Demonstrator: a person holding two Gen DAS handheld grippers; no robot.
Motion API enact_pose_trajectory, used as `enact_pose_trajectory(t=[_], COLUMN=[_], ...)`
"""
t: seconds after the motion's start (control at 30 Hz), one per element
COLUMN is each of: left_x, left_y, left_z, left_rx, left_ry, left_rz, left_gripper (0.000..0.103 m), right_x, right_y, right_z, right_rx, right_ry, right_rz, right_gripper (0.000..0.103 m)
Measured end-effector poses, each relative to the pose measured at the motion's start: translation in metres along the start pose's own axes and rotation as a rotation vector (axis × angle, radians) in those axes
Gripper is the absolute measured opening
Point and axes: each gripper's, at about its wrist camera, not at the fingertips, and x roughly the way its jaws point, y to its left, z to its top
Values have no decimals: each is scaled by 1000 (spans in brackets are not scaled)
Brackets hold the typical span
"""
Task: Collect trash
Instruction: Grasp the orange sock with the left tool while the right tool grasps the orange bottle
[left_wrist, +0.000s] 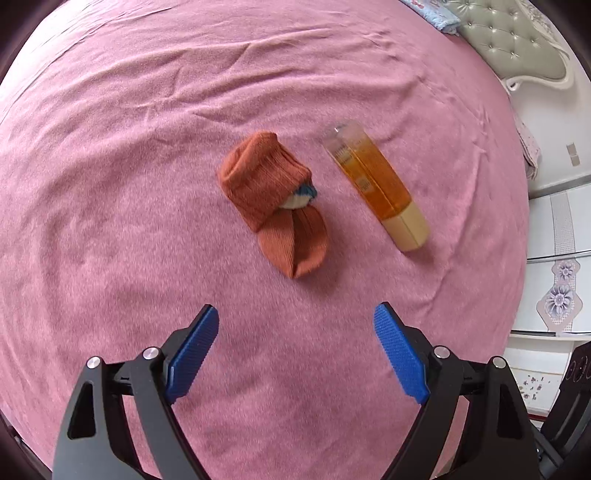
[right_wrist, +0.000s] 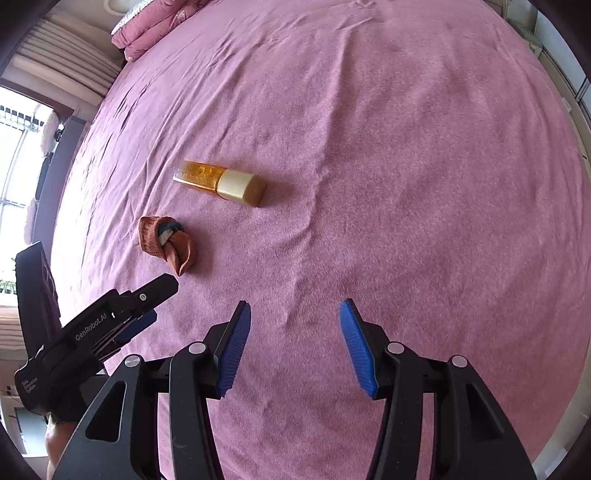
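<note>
Your left gripper hangs spread and empty; the rolled rust-orange knit sock lies just ahead, the amber plastic bottle with cream cap to its right. Your right gripper, also spread, sits well back.

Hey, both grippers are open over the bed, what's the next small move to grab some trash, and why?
Probably ease the left gripper forward over the bottle: it lies flat on the pink bedspread, apart from the rolled sock, just ahead and slightly right of the open jaws. The right gripper is farther off.
</note>
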Motion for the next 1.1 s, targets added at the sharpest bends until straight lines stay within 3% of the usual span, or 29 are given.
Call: enact_pose_trajectory(t=[0.4, 0.5, 0.77, 1.1], left_x=[41, 40, 24, 12], left_y=[5, 6, 23, 45], left_z=[55, 58, 54, 49], left_rx=[-42, -41, -37, -42], left_ry=[-37, -50, -55, -35], left_rz=[98, 125, 32, -25], left_gripper=[82, 66, 36, 32], right_x=[40, 47, 67, 115], right_y=[43, 50, 83, 125], right_z=[65, 75, 98, 112], right_rx=[-147, -176, -309, -448], right_ry=[25, 32, 46, 103], right_rz=[-16, -16, -56, -141], right_gripper=[50, 50, 50, 51])
